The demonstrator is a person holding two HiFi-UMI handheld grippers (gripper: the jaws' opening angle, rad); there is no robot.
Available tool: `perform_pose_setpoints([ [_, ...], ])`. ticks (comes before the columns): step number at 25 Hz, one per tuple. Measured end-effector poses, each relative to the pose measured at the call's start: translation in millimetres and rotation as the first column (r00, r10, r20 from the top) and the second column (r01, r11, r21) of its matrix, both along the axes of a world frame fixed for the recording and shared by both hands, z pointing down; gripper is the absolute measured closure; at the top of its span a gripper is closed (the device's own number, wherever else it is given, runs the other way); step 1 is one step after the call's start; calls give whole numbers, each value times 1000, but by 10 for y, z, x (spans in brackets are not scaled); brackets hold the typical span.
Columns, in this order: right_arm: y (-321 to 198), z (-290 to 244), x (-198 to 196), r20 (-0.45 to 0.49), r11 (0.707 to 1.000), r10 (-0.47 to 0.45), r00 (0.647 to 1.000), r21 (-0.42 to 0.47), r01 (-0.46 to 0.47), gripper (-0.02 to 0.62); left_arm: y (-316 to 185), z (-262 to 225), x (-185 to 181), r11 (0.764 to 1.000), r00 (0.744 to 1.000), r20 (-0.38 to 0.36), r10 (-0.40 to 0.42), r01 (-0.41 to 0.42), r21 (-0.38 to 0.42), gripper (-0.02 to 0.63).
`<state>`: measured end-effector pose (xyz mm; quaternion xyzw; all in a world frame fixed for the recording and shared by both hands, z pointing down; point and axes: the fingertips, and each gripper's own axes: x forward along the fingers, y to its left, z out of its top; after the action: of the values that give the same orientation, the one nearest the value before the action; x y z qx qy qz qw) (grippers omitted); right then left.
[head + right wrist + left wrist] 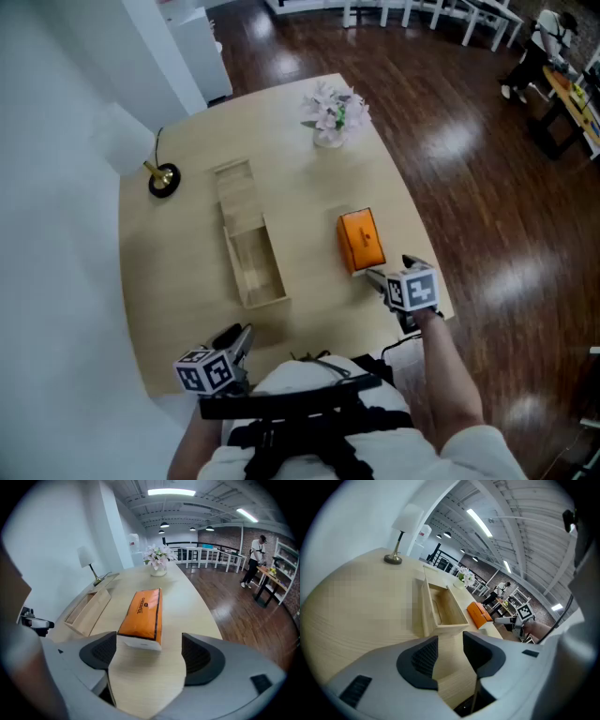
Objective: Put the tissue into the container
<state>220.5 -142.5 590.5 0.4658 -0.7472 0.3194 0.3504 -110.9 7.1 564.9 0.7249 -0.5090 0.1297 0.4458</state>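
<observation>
An orange tissue pack [359, 239] lies flat on the pale wooden table [187, 272], right of a long open wooden container [255, 262]. My right gripper [377, 276] sits just short of the pack's near end, jaws wide apart. In the right gripper view the tissue pack [142, 618] reaches to the tips of the open right gripper [149, 651], and the pads do not touch it. My left gripper [236, 339] hovers at the table's near edge, pointing at the container [445, 609]. The left gripper [450, 652] holds nothing, with a narrow gap showing bare table.
The container's flat wooden lid [234, 192] lies just beyond it. A lamp with a brass base [164, 178] stands at the far left, a vase of flowers [333, 112] at the far end. Dark wood floor [487, 187] drops off right of the table edge. A person [257, 559] stands far off.
</observation>
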Motion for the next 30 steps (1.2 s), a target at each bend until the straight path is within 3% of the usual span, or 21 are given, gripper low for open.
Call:
perform_pose_setpoints([
  [8, -447, -17, -287, 45, 1000, -17, 999, -2, 17, 131, 2, -141, 8, 998, 998, 66, -23, 19, 60, 448],
  [15, -764, 208, -474, 7, 999, -16, 1000, -39, 16, 109, 31, -209, 36, 992, 995, 92, -35, 23, 127, 449],
  [21, -756, 520, -476, -67, 995, -48, 997, -91, 42, 109, 91, -249, 10, 991, 994, 84, -65, 54, 121, 449],
  [30, -799, 494, -477, -45, 995, -51, 998, -92, 47, 109, 122, -250, -65, 991, 993, 83, -83, 73, 114, 449],
])
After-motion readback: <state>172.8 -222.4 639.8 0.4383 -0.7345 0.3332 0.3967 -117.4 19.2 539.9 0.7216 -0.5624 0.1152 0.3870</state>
